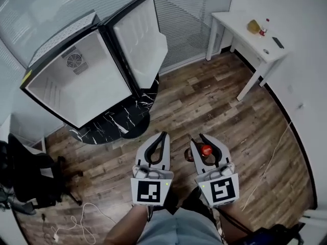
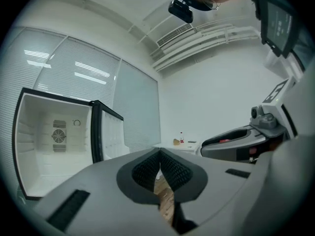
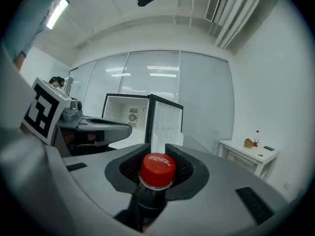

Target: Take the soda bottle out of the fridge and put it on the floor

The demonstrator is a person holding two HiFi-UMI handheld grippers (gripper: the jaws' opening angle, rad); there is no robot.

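A dark soda bottle (image 3: 153, 191) with a red cap (image 1: 206, 149) sits upright between the jaws of my right gripper (image 1: 202, 139), which is shut on its neck. It hangs over the wooden floor (image 1: 225, 111), in front of the person's legs. My left gripper (image 1: 163, 135) is beside it on the left, shut with nothing between its pads (image 2: 170, 171). The small fridge (image 1: 82, 80) stands at the upper left with its door (image 1: 139, 40) swung open and its white inside empty.
The fridge rests on a round black marble base (image 1: 120, 121). A white table (image 1: 250, 34) with a small red bottle and other bits stands at the upper right. A black chair (image 1: 30, 175) and a white cable (image 1: 71, 221) lie at the lower left.
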